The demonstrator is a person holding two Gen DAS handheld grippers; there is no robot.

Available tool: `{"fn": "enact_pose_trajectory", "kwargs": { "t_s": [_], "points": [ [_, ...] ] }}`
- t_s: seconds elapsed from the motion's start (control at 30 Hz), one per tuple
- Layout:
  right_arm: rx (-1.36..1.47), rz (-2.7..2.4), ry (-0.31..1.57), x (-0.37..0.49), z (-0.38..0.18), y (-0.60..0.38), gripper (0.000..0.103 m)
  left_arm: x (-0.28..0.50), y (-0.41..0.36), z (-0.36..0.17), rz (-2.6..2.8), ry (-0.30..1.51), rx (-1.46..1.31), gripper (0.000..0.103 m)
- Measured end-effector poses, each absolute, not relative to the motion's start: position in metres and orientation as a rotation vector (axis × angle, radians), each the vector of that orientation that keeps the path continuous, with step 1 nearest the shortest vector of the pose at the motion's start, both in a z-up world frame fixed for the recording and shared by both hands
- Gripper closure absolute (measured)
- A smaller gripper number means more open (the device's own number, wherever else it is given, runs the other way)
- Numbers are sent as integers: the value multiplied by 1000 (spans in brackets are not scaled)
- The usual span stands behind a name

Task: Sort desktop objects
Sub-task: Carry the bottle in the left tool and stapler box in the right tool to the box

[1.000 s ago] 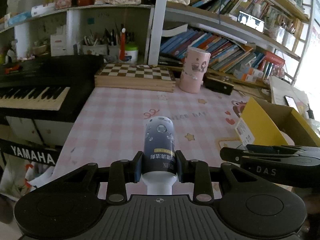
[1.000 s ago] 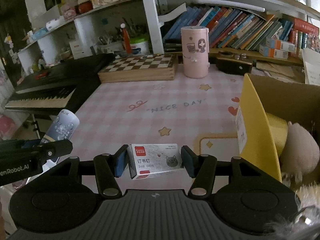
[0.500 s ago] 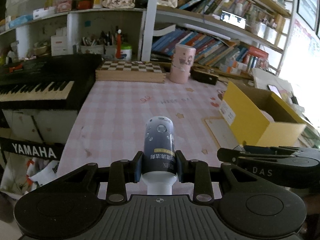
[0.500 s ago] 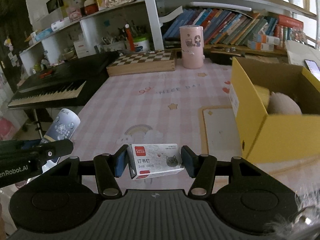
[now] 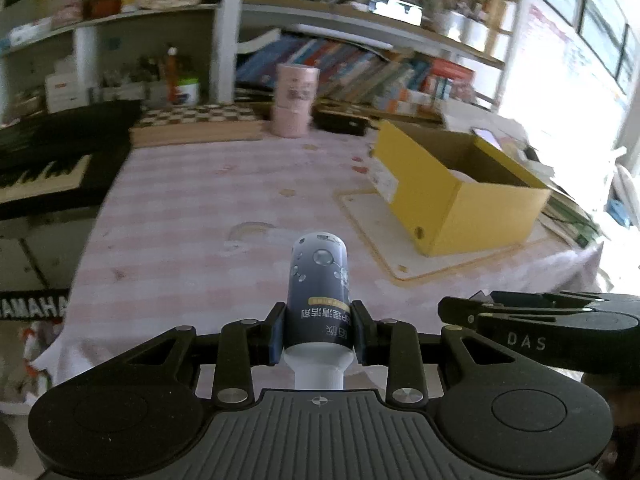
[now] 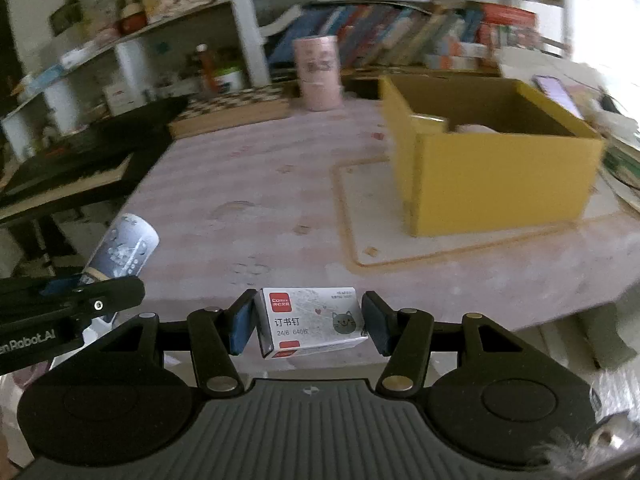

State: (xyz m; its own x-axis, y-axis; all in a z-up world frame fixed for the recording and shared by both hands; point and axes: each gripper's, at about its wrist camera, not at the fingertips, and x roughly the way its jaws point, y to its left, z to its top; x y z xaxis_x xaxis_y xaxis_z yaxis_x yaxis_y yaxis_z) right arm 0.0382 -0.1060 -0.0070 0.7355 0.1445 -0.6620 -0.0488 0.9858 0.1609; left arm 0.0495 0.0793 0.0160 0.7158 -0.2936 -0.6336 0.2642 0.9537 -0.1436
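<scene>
My left gripper (image 5: 318, 334) is shut on a dark blue bottle (image 5: 319, 280) with a white cap, held above the near edge of the pink checked table (image 5: 192, 224). The bottle also shows in the right wrist view (image 6: 120, 250). My right gripper (image 6: 308, 326) is shut on a small white staple box (image 6: 312, 320) with a red label and a cat face. An open yellow cardboard box (image 5: 452, 188) stands on a white mat at the right; it also shows in the right wrist view (image 6: 492, 168), with something pale inside.
A pink cylinder (image 5: 296, 100) and a wooden chessboard (image 5: 196, 124) stand at the table's far edge. A black keyboard (image 5: 44, 164) lies off the left side. Bookshelves (image 5: 360, 64) fill the back wall. The right gripper's body (image 5: 552, 332) shows beside the left one.
Both grippers have pulled back and risen away from the table, still holding their objects. The yellow box and table now look farther off, and the view is blurred by motion.
</scene>
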Motion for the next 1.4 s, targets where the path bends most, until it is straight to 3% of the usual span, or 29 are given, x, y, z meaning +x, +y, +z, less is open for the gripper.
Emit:
{"fn": "enact_pose_trajectory", "kwargs": {
  "t_s": [0.6,1.4],
  "points": [
    [224,-95,742,14,-14,-190,49,61,-11,11,-504,718,35,72],
    [217,10,726,85,-4,-291,49,106,-112,34,-449,680,59,72]
  ]
}}
